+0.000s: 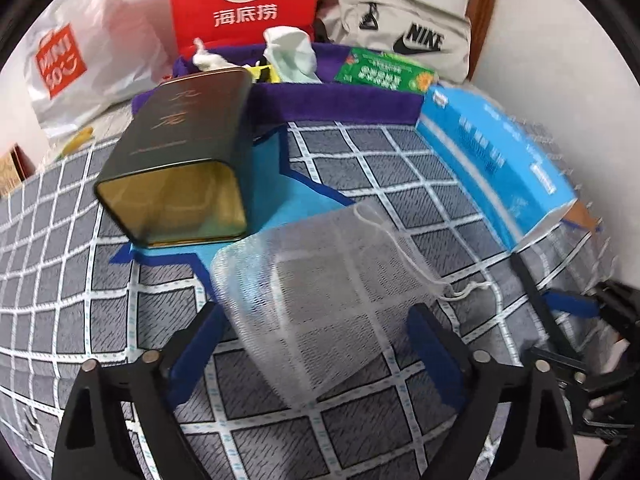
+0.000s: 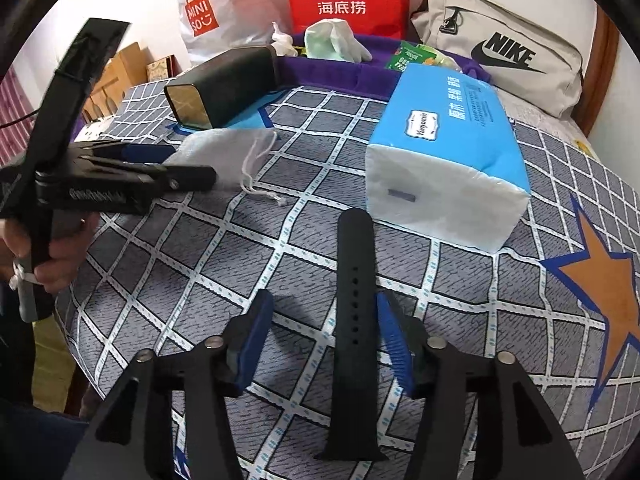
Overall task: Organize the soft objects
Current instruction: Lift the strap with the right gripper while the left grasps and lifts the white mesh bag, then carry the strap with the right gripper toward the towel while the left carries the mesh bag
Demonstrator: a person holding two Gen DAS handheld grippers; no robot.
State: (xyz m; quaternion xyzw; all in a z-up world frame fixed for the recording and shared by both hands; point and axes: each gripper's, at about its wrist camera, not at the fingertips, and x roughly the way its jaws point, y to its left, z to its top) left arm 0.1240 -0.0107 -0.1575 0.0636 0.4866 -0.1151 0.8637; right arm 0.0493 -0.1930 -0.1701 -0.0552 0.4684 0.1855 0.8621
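The task looks barely begun. On the bed [image 2: 280,248], the left gripper [image 1: 316,340] hangs with its fingers spread wide around the white mesh pouch [image 1: 320,280], not yet closed on it. The right gripper [image 2: 324,340] is likewise released, straddling the black watch strap [image 2: 352,320], which lies flat. Nothing appears gathered: the tissue pack [image 2: 448,152] and the tin [image 1: 180,160] lie apart.

red bag [image 1: 242,0] reads "hi 海底捞", white bag [image 1: 60,60] "miniso", grey pouch [image 2: 504,54] "nike"
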